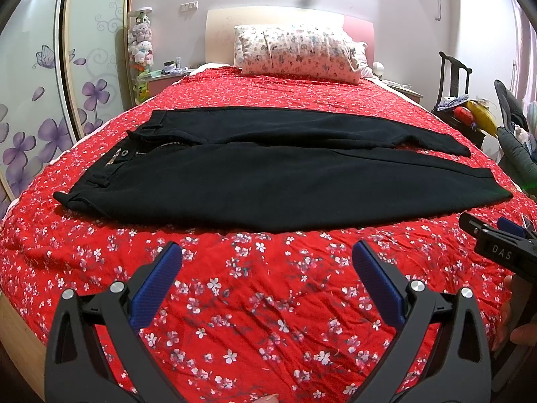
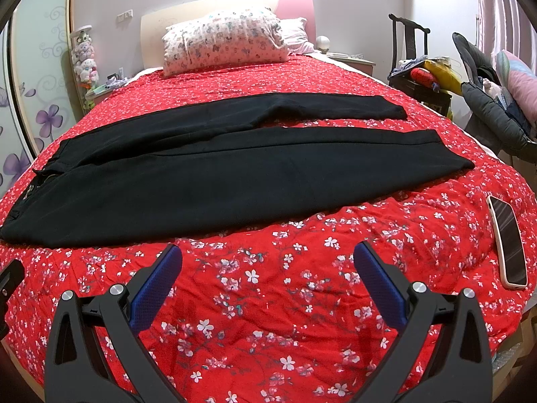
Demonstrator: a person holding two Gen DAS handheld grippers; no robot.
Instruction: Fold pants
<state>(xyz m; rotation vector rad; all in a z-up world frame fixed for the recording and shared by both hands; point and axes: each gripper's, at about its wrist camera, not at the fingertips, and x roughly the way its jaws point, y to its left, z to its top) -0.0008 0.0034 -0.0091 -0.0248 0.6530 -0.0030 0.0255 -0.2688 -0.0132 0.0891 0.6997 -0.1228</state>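
Across the bed [image 1: 268, 319], black pants [image 1: 268, 181] lie flat; left hand-held gripper [image 1: 266, 268] & right hand-held gripper [image 2: 267, 268] both spread apart, nothing gripped.

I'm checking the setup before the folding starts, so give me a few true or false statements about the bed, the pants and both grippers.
1. The black pants lie spread flat across the red floral bedspread. True.
2. The left gripper is shut on the waistband. False: its fingers are open above bare bedspread.
3. A phone lies on the bed near the leg cuffs. True.
4. The right gripper holds a pant leg. False: it is open and empty.
5. The pillow lies on the pants. False: it sits apart at the headboard.
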